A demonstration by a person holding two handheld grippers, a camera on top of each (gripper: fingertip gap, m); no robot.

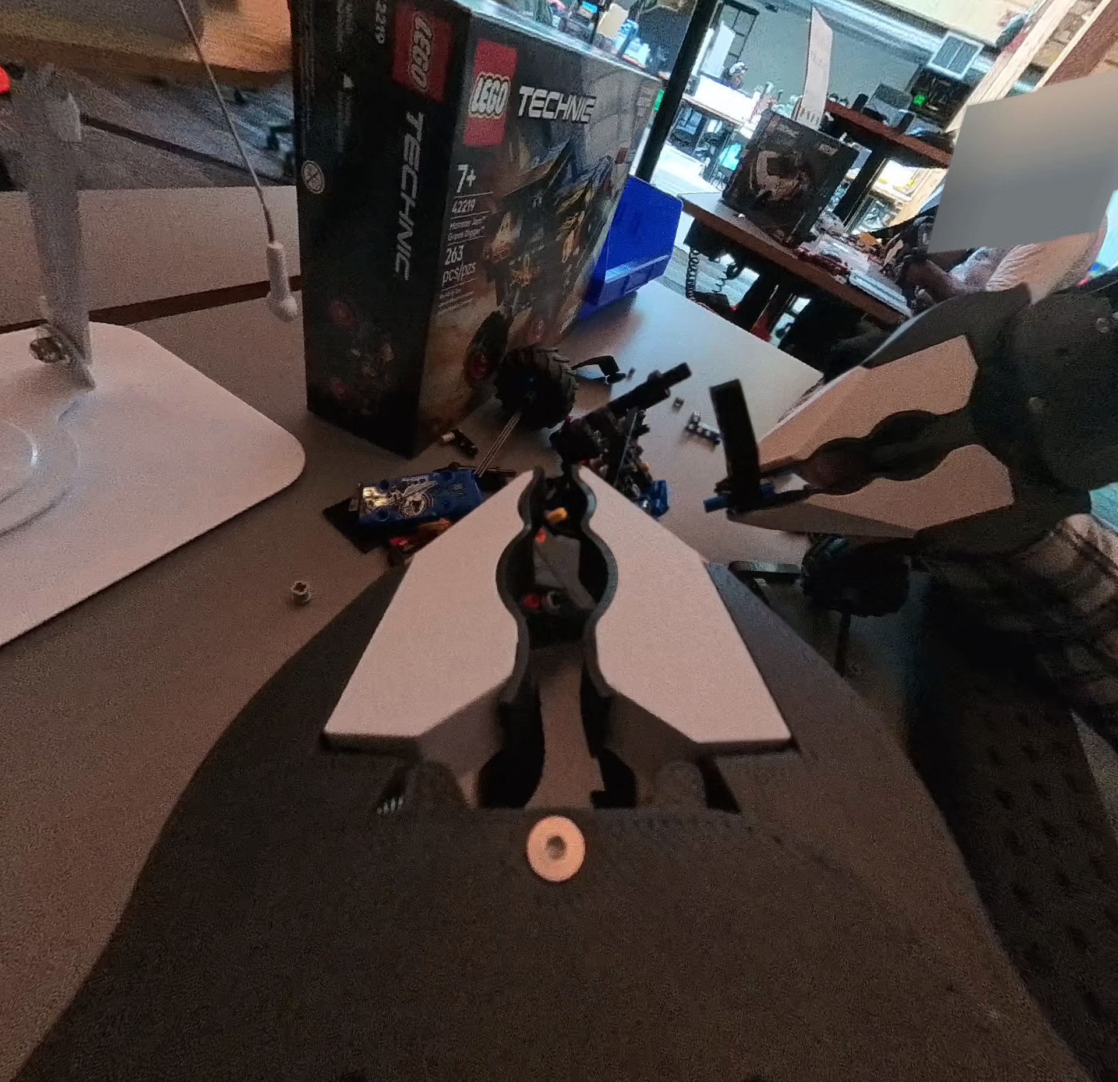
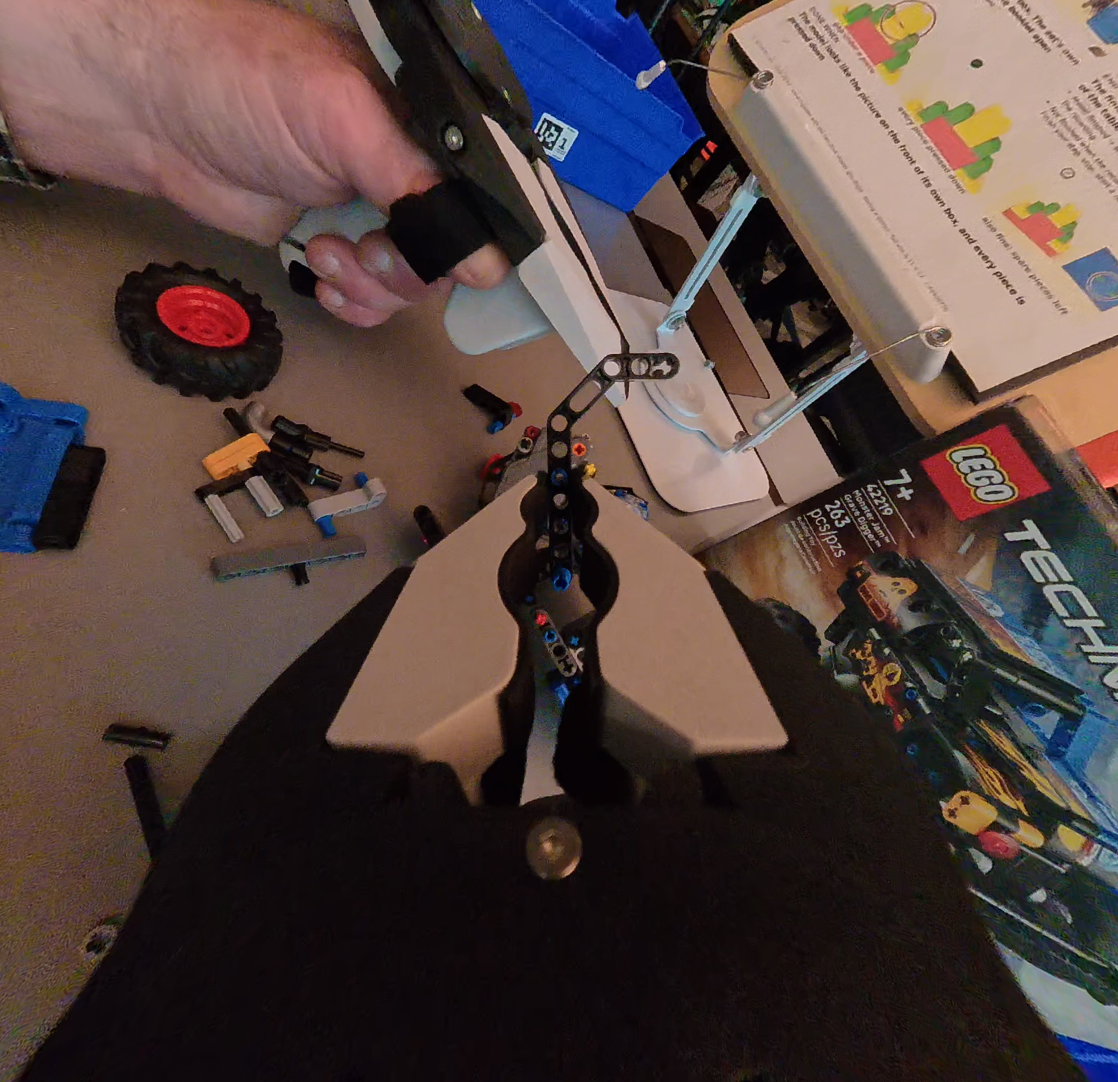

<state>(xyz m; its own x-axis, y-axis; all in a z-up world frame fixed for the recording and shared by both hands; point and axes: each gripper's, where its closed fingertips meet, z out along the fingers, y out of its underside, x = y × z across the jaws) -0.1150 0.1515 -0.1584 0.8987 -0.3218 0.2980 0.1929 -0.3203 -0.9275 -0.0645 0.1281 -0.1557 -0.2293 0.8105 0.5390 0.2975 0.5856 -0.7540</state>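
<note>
Gripping: right gripper clamps black angled beam; left gripper narrowed around dark chassis assembly; loose parts unassembled mid-desk

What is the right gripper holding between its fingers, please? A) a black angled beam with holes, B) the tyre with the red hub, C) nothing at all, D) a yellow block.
A: in the right wrist view the right gripper is shut on the black angled beam, while the tyre with the red hub lies apart on the table.

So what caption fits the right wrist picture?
Right gripper pinches a bent black beam above loose bricks, near a red-hubbed wheel.
</note>
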